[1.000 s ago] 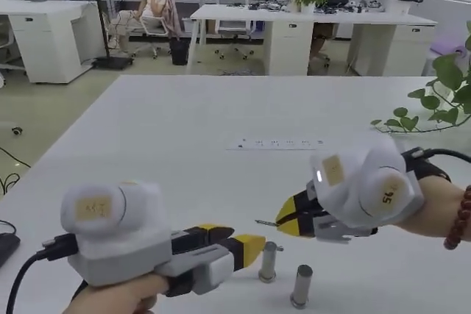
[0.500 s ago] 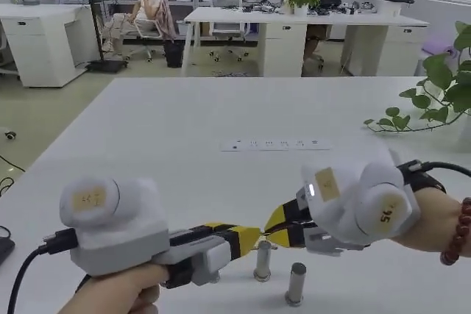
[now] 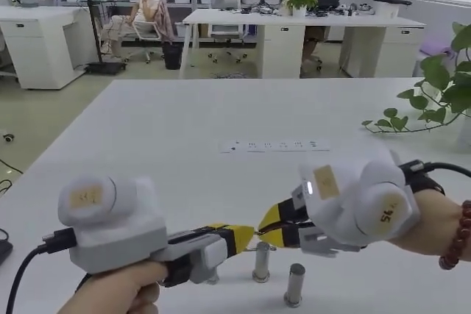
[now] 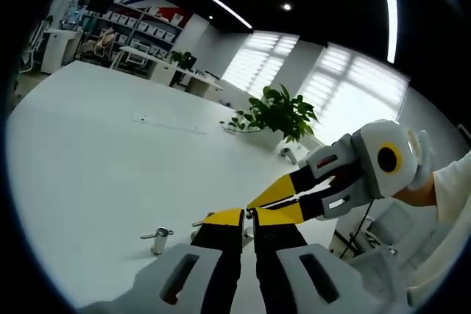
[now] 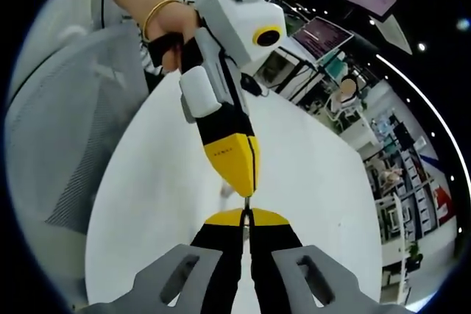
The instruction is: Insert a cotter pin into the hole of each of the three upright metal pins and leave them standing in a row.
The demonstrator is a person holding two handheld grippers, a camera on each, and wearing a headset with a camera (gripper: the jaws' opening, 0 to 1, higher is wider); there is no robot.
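Head view: left gripper [image 3: 246, 234] and right gripper [image 3: 265, 227] meet tip to tip above an upright metal pin [image 3: 261, 262]. Left jaws are pressed together; right jaws pinch a thin cotter pin [image 5: 248, 207].

The left gripper [image 3: 246, 236] hides most of one metal pin [image 3: 213, 279].

Wears a white sleeve [image 4: 450, 190], a dark red bead bracelet [image 3: 456, 229] and a gold bangle [image 5: 158, 12]. Left gripper [image 3: 249, 236] and right gripper [image 3: 263, 228] alike: rounded pale grey housings, round yellowish stickers, black jaws tipped yellow, black cables [image 3: 20, 276] trailing behind.
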